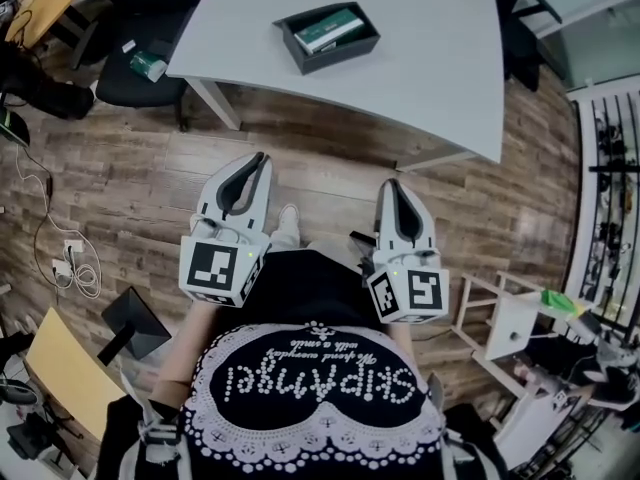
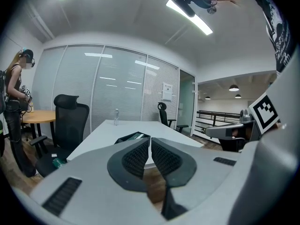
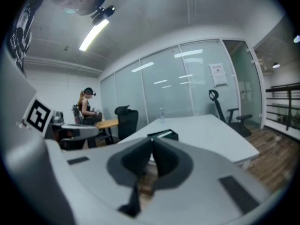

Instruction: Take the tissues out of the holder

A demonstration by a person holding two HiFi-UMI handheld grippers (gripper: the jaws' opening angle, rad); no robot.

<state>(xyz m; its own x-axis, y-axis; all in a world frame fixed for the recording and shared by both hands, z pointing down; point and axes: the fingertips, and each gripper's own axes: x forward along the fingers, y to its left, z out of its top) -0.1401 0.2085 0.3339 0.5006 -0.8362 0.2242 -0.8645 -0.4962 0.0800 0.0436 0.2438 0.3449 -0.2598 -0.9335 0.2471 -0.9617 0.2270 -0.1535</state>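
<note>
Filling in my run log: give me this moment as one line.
phase: not yet approached | left gripper: shut, empty | right gripper: shut, empty | tissues: in holder on table

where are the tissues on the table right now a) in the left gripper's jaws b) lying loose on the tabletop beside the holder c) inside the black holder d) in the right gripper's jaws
c: the head view shows the green tissue pack lying inside the black holder on the white table, while the left gripper and right gripper are shut, empty and short of the table.
</note>
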